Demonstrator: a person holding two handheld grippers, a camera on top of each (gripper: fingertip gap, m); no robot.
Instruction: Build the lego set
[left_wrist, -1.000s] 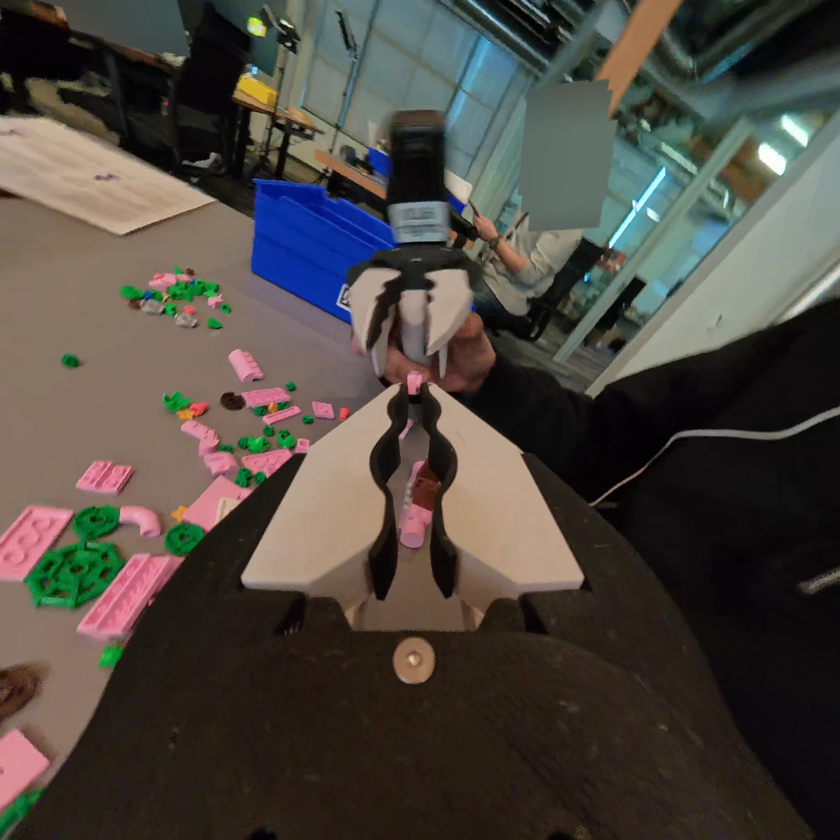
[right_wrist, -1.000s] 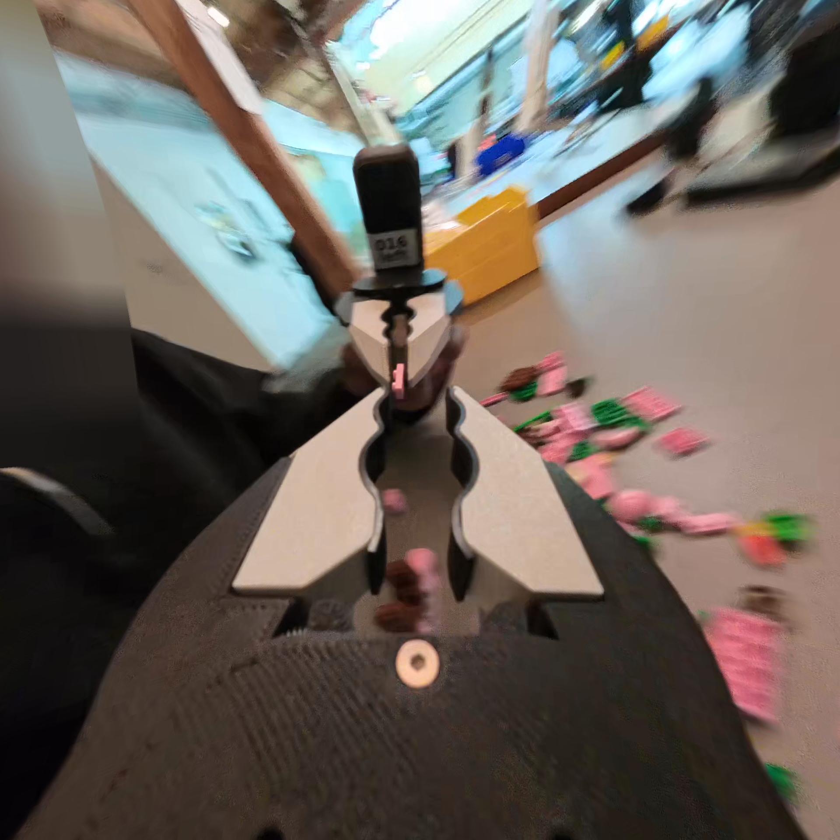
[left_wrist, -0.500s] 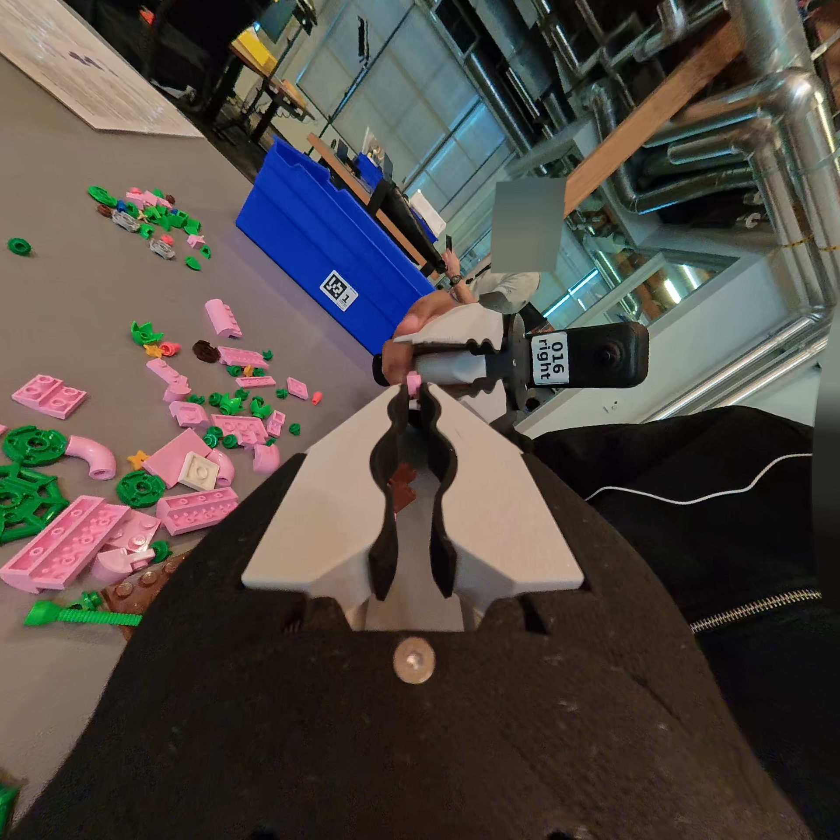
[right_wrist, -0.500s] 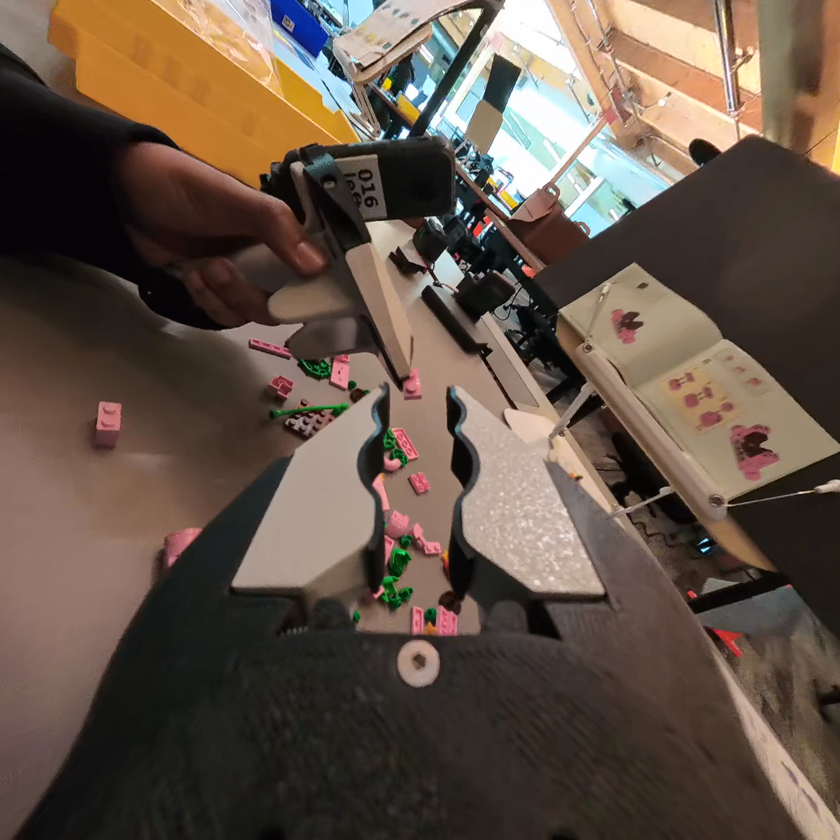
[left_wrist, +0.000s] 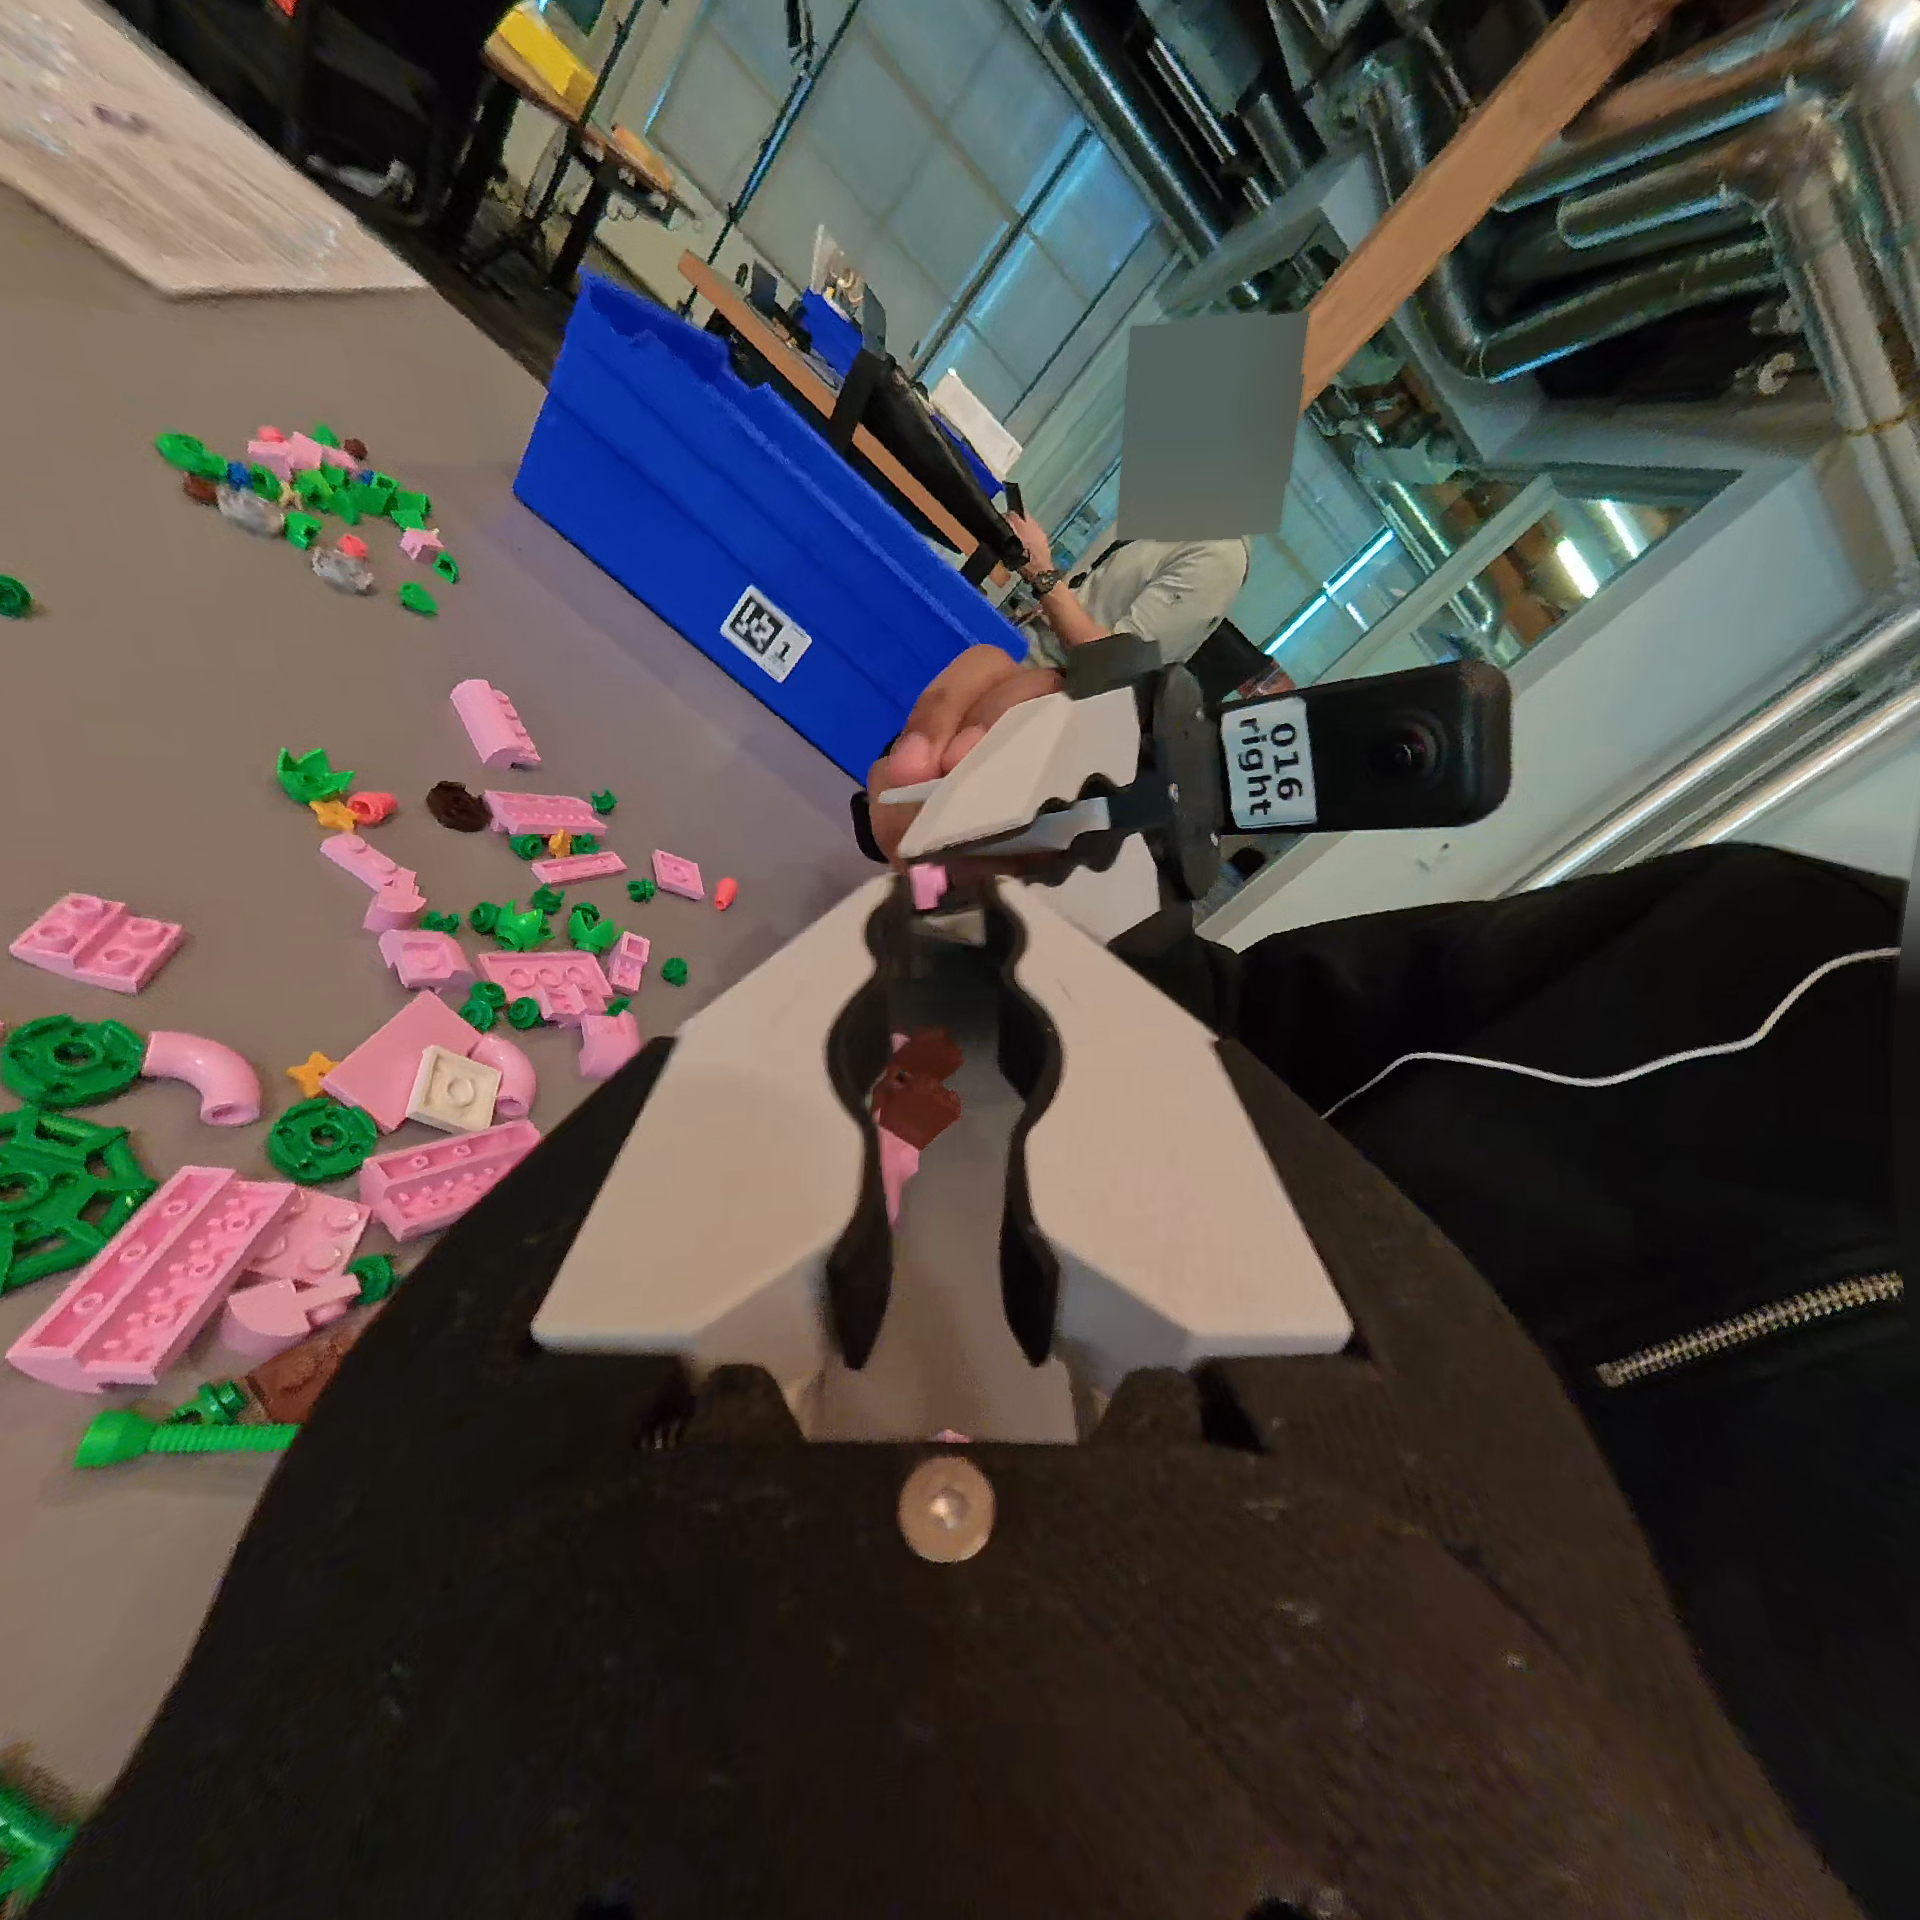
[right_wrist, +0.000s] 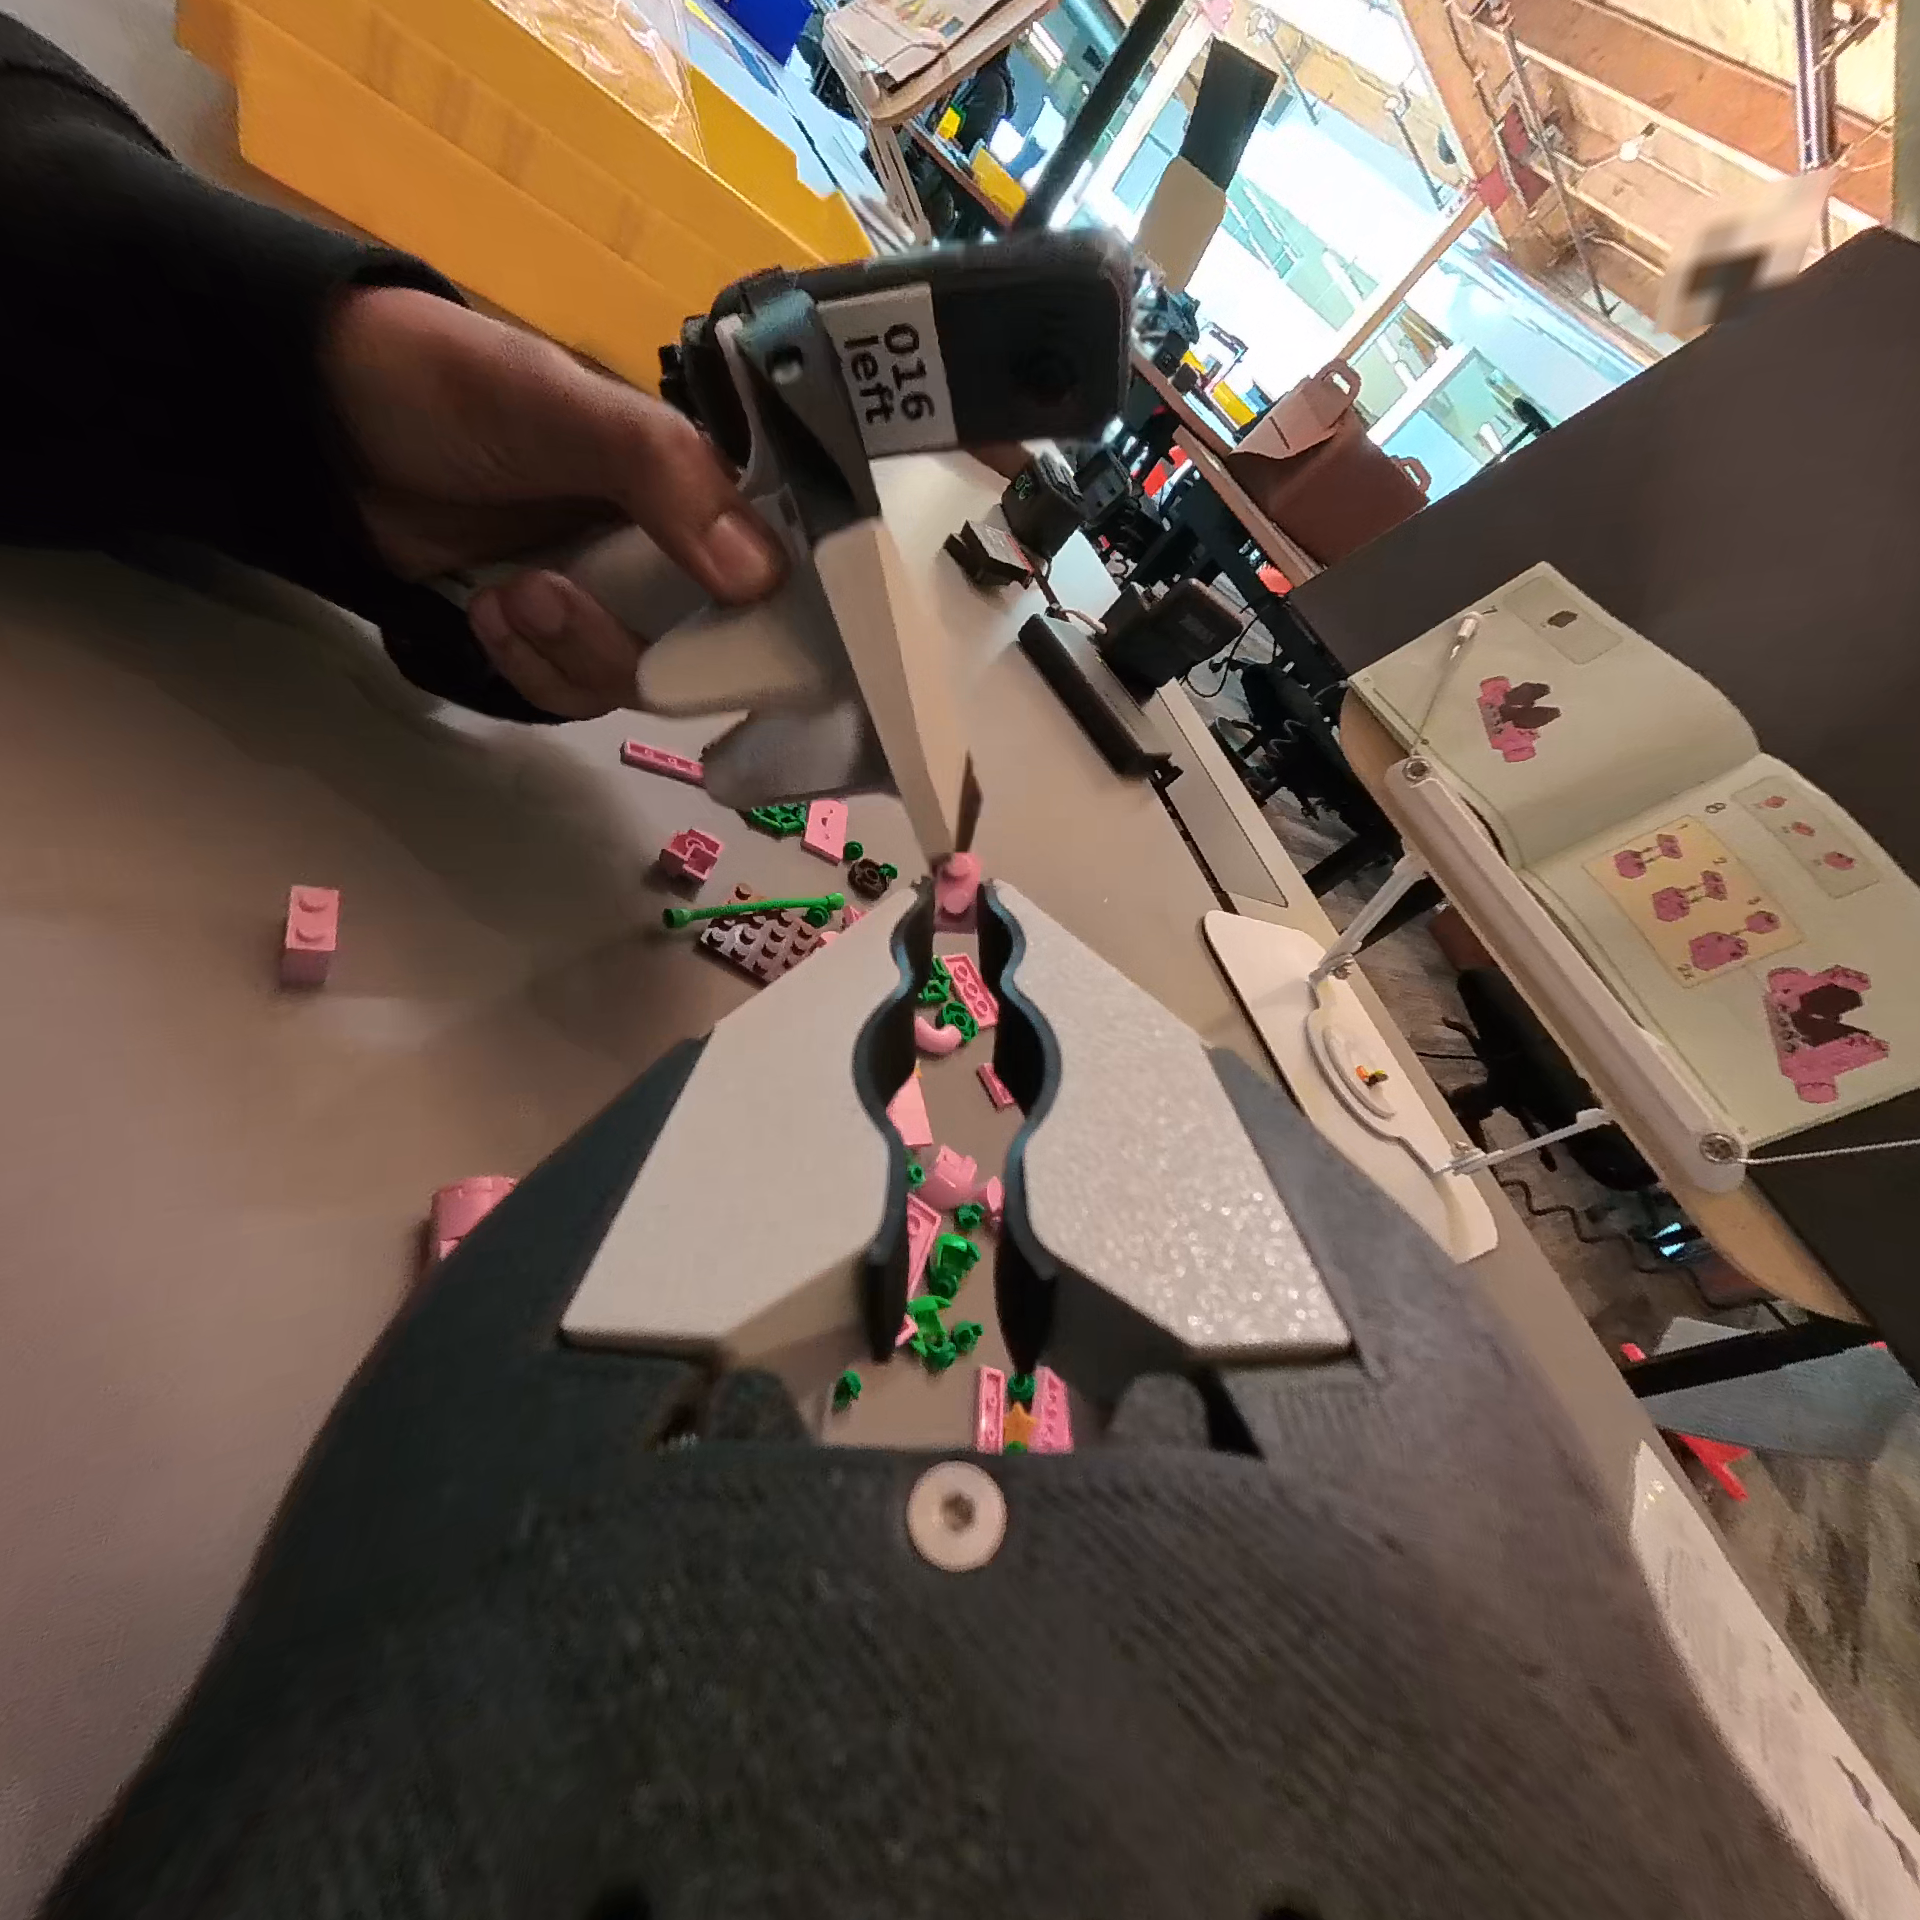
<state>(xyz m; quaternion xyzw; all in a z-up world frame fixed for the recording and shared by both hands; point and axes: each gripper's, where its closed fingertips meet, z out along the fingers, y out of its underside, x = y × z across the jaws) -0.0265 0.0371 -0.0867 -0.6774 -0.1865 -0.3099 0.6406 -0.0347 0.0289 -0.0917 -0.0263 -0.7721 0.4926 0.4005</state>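
Note:
A small pink lego piece (left_wrist: 925, 886) sits between the tips of my left gripper (left_wrist: 940, 899), which is shut on it above the grey table (left_wrist: 208, 665). My right gripper (left_wrist: 914, 847) comes in from the right and meets the same piece. In the right wrist view, my right gripper (right_wrist: 953, 902) has its fingers closed on the pink piece (right_wrist: 956, 883). The left gripper (right_wrist: 948, 844) reaches it from above. Loose pink, green and brown lego pieces (left_wrist: 436, 997) lie on the table below.
A blue bin (left_wrist: 727, 540) stands at the back of the table, and yellow bins (right_wrist: 499, 156) at the other side. An open instruction booklet (right_wrist: 1662, 883) rests on a stand beyond the table edge. A brown plate (right_wrist: 764, 940) and a lone pink brick (right_wrist: 310, 932) lie near the pile. A person sits in the background. The grippers are tip to tip, or close to it. Both grippers' tips are roughly 11 cm from the brown plate (right_wrist: 764, 940).
My right gripper, wide open half a second ago, has closed in on the pink piece held by my left gripper. Both grippers rolled sideways over the last second.

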